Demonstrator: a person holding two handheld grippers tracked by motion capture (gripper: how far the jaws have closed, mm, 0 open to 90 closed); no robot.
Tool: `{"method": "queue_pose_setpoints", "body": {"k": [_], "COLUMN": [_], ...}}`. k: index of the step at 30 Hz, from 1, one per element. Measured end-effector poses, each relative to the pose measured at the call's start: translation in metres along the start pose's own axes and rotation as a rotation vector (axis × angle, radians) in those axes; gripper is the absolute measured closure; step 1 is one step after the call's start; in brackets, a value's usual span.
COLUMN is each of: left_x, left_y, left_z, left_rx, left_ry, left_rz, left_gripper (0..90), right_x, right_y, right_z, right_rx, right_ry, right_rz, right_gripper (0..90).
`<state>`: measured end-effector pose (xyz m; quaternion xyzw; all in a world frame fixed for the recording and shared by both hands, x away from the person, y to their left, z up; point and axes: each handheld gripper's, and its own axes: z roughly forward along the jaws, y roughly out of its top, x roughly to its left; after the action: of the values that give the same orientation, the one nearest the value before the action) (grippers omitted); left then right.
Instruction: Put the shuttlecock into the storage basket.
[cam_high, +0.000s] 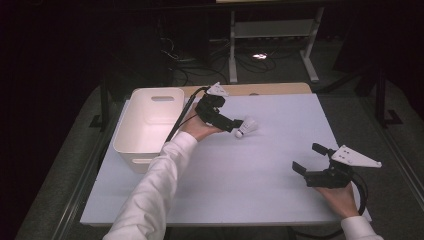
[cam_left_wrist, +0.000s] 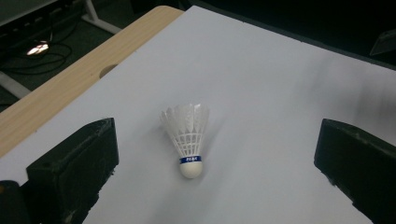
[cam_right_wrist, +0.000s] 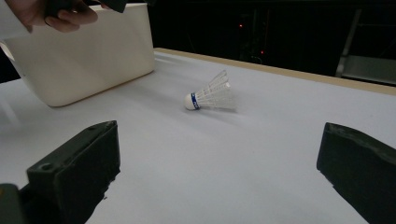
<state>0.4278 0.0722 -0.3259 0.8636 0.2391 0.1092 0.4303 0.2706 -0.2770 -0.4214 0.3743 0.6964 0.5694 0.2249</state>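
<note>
A person sits at a table covered by 1 white sheet (cam_high: 240, 175) and holds 2 black grippers, 1 in each hand. On the sheet lies 1 white shuttlecock (cam_high: 246, 126), on its side, with 1 blue band above its round cork tip. It rests past the middle of the sheet, just right of the left gripper (cam_high: 231, 125).

In the left gripper view the shuttlecock (cam_left_wrist: 187, 142) lies between the 2 jaws, which stand wide apart and do not touch it; the cork points toward the camera.

The right gripper (cam_high: 310, 159) is held near the sheet's right front corner, well apart from the shuttlecock, its 2 jaws also spread wide with nothing between them. In the right gripper view the shuttlecock (cam_right_wrist: 210, 97) lies farther off, cork pointing left.

1 white plastic bin (cam_high: 150, 125) with 1 handle slot stands at the sheet's left edge, beside the left hand (cam_high: 197, 127).
</note>
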Motion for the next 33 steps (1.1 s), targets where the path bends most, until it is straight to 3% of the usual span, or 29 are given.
{"method": "queue_pose_setpoints", "body": {"k": [7, 16, 33], "left_x": [0.002, 0.001, 0.002], "left_y": [-0.003, -0.004, -0.01], "left_z": [0.012, 0.022, 0.046], "left_rx": [0.042, 0.031, 0.094], "left_ry": [0.0, -0.017, -0.034], "left_rz": [-0.004, -0.025, 0.01], "left_gripper": [0.0, 0.0, 0.0], "right_x": [0.0, -0.001, -0.001], "right_y": [0.0, 0.0, -0.001], "right_z": [0.0, 0.0, 0.0], "right_rx": [0.0, -0.003, -0.002], "right_ry": [0.001, 0.003, 0.006], "right_rz": [-0.003, -0.002, 0.0], "right_gripper": [0.0, 0.0, 0.0]}}
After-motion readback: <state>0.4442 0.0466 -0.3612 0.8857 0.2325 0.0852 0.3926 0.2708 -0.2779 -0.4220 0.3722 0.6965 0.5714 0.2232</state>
